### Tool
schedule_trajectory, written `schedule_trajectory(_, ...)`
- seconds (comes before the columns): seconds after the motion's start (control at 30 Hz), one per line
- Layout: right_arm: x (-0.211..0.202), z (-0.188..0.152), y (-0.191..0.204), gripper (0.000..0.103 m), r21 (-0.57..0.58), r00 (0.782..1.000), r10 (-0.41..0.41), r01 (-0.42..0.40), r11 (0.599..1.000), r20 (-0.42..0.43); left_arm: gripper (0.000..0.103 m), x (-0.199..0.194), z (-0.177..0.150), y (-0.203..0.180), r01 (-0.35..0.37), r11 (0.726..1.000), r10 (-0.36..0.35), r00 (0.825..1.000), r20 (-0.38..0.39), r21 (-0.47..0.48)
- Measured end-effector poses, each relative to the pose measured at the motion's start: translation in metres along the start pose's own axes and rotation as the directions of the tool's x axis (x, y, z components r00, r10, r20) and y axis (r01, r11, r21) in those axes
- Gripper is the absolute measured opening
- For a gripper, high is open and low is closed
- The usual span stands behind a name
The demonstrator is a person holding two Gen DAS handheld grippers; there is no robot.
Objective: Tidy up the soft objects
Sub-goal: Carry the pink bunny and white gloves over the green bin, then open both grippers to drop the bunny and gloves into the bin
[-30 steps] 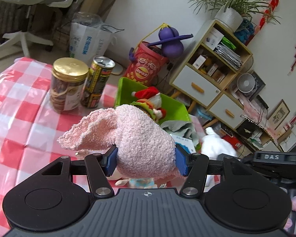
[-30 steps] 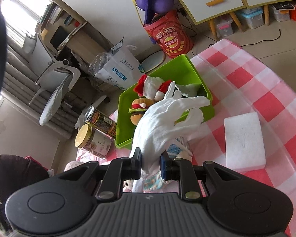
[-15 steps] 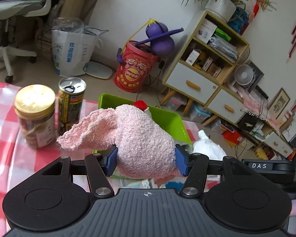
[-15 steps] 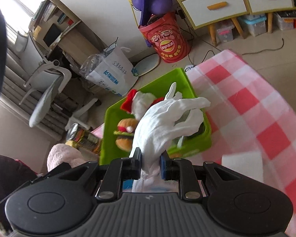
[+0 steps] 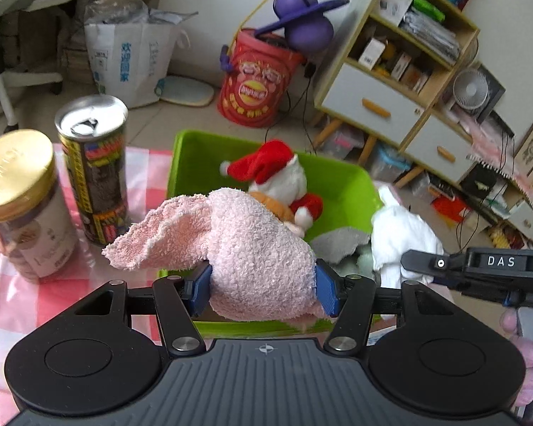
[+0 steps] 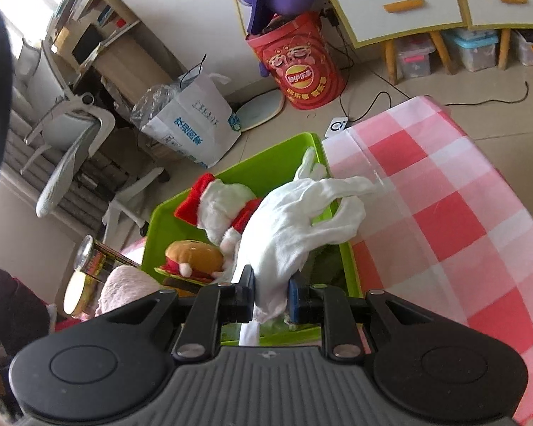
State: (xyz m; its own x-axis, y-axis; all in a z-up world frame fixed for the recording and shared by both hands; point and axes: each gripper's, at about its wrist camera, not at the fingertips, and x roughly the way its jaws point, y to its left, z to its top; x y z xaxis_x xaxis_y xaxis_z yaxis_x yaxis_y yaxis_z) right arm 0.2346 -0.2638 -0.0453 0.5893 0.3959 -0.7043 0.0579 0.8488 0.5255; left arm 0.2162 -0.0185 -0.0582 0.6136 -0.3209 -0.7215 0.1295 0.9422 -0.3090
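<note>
My left gripper [image 5: 263, 289] is shut on a fluffy pink towel [image 5: 245, 248] and holds it above the near edge of the green bin [image 5: 202, 152]. My right gripper [image 6: 272, 296] is shut on a white glove [image 6: 302, 227] and holds it over the right side of the green bin [image 6: 266, 163]. In the bin lie a Santa plush [image 5: 277, 174] [image 6: 224, 202], a burger plush [image 6: 192, 259] and a grey cloth [image 5: 334, 245]. The white glove also shows in the left wrist view [image 5: 401, 234], beside the right gripper's body.
A gold-lidded jar [image 5: 17, 198] and a drink can [image 5: 96, 167] stand left of the bin on the red-checked tablecloth [image 6: 444, 213]. Beyond the table are a red snack barrel [image 5: 263, 81], a paper bag [image 5: 131, 49], a cabinet [image 5: 391, 99] and an office chair [image 6: 71, 142].
Both grippers have moved forward toward the green bin, carrying the pink towel and the white glove; they now hang over it. The white foam block has left the right view.
</note>
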Motion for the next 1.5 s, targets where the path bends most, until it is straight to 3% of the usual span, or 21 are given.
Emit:
schedule_trajectory(0.33,0.025,0.002,-0.008,0.0,-0.039,1.0,-0.014,0.013,0.999,-0.024,0.058,0.029,-0.008,-0.003,-0.028,0.998,0.03,0.998,-0.055,0.049)
schedule_trajectory(0.83,0.041,0.005,0.001,0.0,-0.134,0.993,-0.119,0.116,0.984,-0.014,0.06,0.046,-0.006,-0.017,-0.095,0.984,0.103,0.993,-0.05,0.149)
schedule_trajectory(1.1,0.035,0.002,0.001,0.001,-0.127,0.994,-0.105,0.103,0.987,-0.008,0.067,0.04,-0.009,-0.01,-0.078,0.986,0.082,0.996,-0.019,0.144)
schedule_trajectory(1.13,0.033,0.003,0.0,0.002,-0.118,0.995,-0.099,0.098,0.988,-0.01,0.068,0.039,-0.01,-0.01,-0.076,0.987,0.079,0.997,-0.017,0.141)
schedule_trajectory(1.27,0.023,0.004,0.0,0.023,-0.106,0.997,-0.079,0.078,0.991,-0.007,0.073,0.034,-0.01,-0.006,-0.05,0.991,0.052,0.999,-0.008,0.124)
schedule_trajectory(1.5,0.0,0.006,-0.004,0.04,-0.057,0.999,-0.029,0.031,0.998,0.028,0.081,0.021,-0.011,-0.001,-0.002,0.995,0.001,1.0,0.009,0.095)
